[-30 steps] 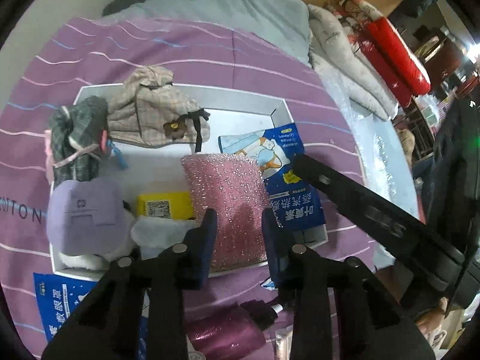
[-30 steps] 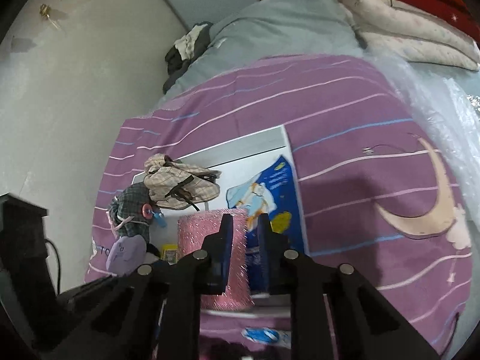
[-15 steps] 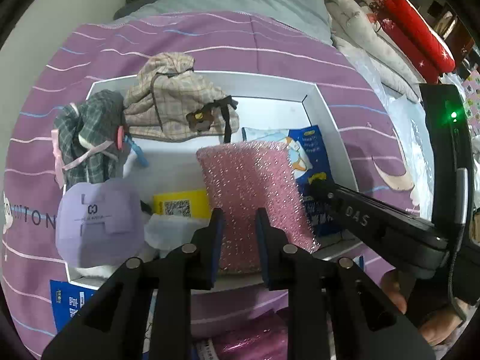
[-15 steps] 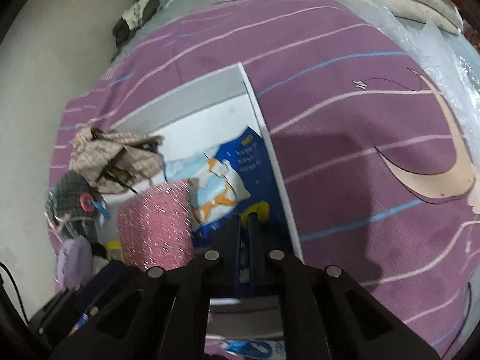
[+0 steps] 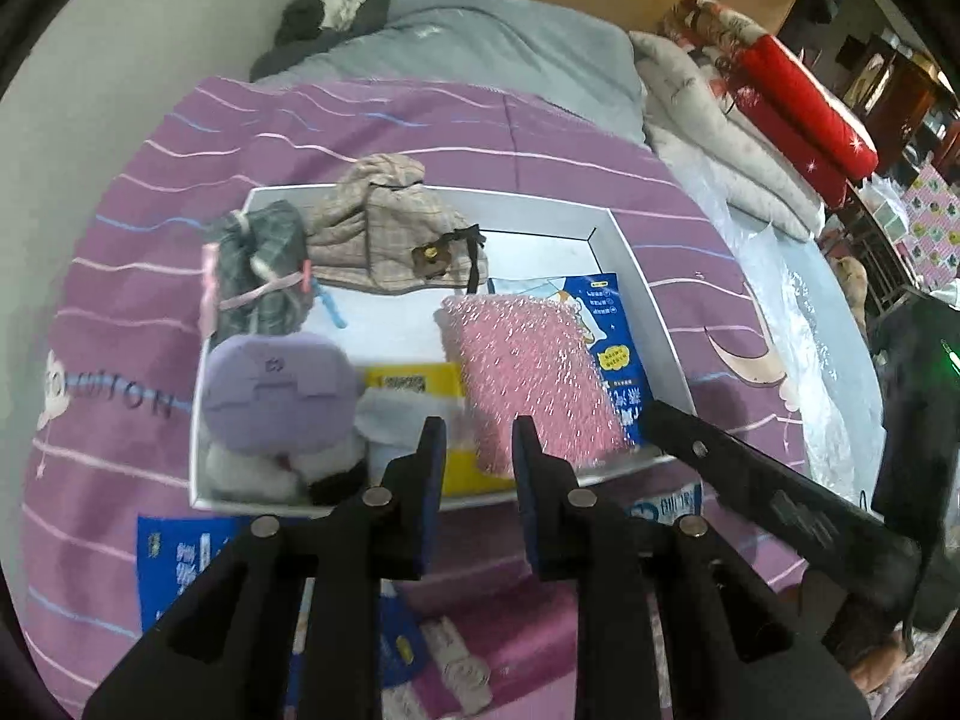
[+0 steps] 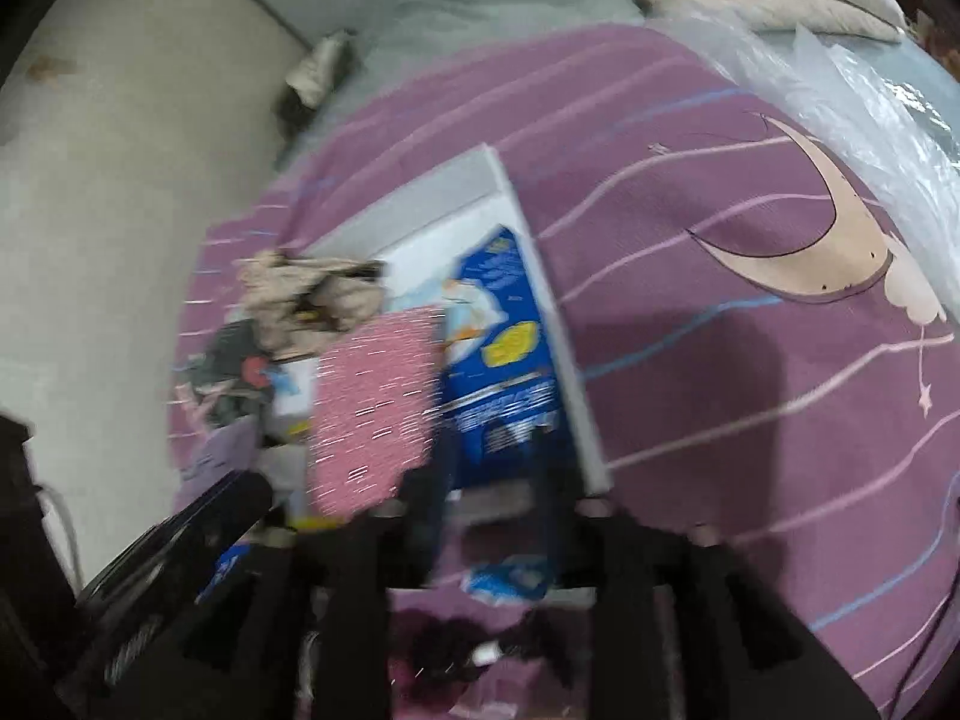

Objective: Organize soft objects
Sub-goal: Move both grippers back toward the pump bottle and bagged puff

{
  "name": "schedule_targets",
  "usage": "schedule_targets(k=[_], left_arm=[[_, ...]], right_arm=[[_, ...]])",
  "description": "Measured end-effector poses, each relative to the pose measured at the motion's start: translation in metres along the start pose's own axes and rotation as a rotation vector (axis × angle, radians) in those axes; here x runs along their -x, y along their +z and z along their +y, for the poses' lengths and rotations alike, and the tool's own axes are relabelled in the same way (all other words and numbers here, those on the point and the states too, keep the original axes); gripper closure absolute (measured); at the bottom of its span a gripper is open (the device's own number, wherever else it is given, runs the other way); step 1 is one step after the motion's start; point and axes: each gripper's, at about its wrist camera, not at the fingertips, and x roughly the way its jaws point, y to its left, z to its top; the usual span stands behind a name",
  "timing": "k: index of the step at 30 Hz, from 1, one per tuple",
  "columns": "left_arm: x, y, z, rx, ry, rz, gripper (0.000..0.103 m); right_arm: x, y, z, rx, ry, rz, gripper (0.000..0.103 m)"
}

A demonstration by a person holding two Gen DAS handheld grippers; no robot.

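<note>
The left gripper [image 5: 475, 450] is matte black plastic with two long angular fingers, each faced inside with a dark blue pad [image 5: 433, 468] and studded with round silver screws [image 5: 375, 497] along the top. The right gripper [image 6: 489, 480] is the same black build with blue-lined fingers, blurred in its own view. Seen from the left, its body is a long black bar carrying faint pale lettering and a small green light [image 5: 950, 358].

Glittery pink pouch [image 5: 531, 381], blue packet [image 5: 618, 354], purple striped bedspread [image 5: 420, 126].
</note>
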Motion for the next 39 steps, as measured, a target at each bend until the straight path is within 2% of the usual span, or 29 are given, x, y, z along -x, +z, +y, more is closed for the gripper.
schedule_targets(k=[1,2,3,7,9,12,15,19,22,24,26,28,39], left_arm=[[0.003,-0.003,0.001,-0.001,-0.002,-0.002,0.079],[0.006,-0.008,0.003,-0.005,0.000,-0.002,0.079],[0.009,-0.012,0.003,-0.009,0.006,-0.001,0.079],[0.024,-0.030,0.011,-0.018,0.025,-0.005,0.079],[0.033,-0.042,0.015,-0.023,0.028,-0.009,0.077],[0.045,-0.062,0.020,-0.051,0.040,-0.023,0.066],[0.054,-0.082,0.026,-0.085,0.039,-0.023,0.062],[0.055,-0.106,0.036,-0.063,0.018,-0.009,0.061],[0.054,-0.121,0.037,-0.078,0.037,-0.004,0.061],[0.047,-0.132,0.039,-0.095,0.088,0.005,0.060],[0.039,-0.142,0.042,-0.102,0.116,0.012,0.058],[0.028,-0.152,0.046,-0.112,0.149,0.024,0.057],[0.035,-0.162,0.047,-0.126,0.150,-0.020,0.052]], right_arm=[[0.006,-0.006,0.007,0.039,0.031,-0.031,0.031],[0.015,-0.017,0.014,0.097,0.051,-0.055,0.017],[0.018,-0.021,0.018,0.125,0.053,-0.064,0.009],[0.045,-0.057,0.034,0.252,0.012,-0.150,0.009],[0.047,-0.069,0.038,0.277,0.021,-0.130,0.009],[0.064,-0.099,0.031,0.225,-0.014,-0.181,0.009],[0.067,-0.120,0.033,0.215,-0.031,-0.193,0.009],[0.056,-0.148,0.046,0.279,-0.096,-0.140,0.009],[0.044,-0.159,0.050,0.281,-0.098,-0.085,0.009],[0.036,-0.163,0.045,0.238,-0.105,-0.049,0.009],[0.028,-0.166,0.039,0.212,-0.149,-0.034,0.009],[0.015,-0.174,0.029,0.186,-0.233,-0.002,0.001],[0.005,-0.179,0.032,0.206,-0.288,0.015,0.000]])
